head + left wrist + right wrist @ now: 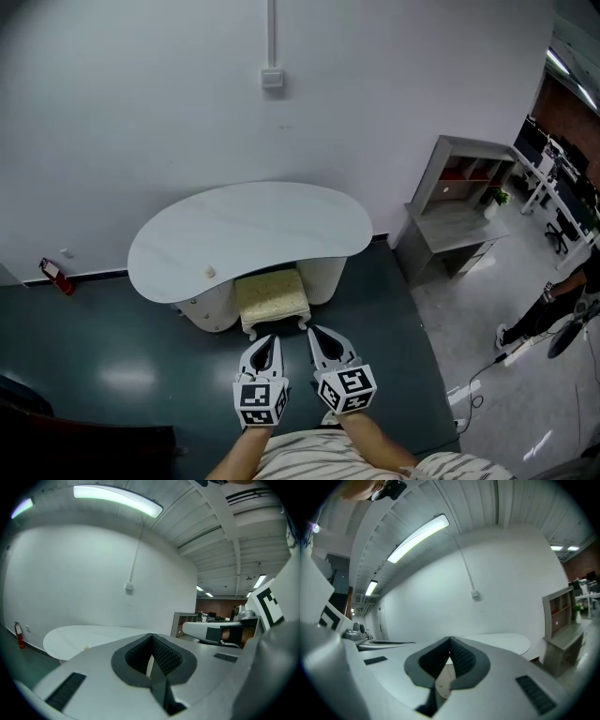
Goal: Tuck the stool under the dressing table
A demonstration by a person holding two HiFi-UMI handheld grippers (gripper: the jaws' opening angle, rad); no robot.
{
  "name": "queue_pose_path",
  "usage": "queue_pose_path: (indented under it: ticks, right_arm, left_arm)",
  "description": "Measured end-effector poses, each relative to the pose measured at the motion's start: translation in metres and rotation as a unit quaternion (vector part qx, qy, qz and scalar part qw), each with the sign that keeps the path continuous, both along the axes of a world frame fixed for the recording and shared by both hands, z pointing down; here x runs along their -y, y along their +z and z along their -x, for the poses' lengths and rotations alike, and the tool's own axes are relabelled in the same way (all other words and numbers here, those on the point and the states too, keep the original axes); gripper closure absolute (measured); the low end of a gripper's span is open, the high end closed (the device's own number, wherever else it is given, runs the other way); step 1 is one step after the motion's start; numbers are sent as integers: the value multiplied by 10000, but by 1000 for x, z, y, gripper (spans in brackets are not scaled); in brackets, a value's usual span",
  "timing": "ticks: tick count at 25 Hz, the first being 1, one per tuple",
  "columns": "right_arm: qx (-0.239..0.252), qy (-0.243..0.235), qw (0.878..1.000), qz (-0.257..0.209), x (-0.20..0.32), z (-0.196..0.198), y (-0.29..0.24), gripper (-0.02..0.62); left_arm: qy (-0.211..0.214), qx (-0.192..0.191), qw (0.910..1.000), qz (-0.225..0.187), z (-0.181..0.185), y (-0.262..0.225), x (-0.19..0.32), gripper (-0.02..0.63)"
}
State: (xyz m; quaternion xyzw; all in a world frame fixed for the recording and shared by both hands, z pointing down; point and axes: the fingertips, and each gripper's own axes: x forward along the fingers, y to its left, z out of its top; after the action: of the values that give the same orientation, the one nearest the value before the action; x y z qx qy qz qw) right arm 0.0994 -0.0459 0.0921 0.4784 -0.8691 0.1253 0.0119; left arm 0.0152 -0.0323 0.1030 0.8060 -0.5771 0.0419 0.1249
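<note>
Left gripper [268, 340] and right gripper [317, 331] both clenched on nothing, side by side, tips just short of the near edge of the pale-yellow cushioned stool with white legs [272, 295]. Stool sits mostly under the white kidney-shaped dressing table [248, 234], which backs onto the white wall [141, 112]; only the cushion's front strip pokes past the tabletop's front edge. Open dark green floor [112, 361] on either side of the table, bounded left by a red fire extinguisher [56, 276] at the wall's foot and right by a grey shelf unit [459, 220].
</note>
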Motion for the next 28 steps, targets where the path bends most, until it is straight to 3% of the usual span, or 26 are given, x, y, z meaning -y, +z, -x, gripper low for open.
queue_pose_path:
  ticks: [18,28]
  right_arm:
    - [22,-181,9966,-804,-19,22,-78,583]
    - [25,-264,9950,-960,-21,34,-80,583]
  left_arm:
    - [116,-26,9951,-978,11,-89,-21,601]
    - [33,-64,9942,-1075,22,-86,-25,601]
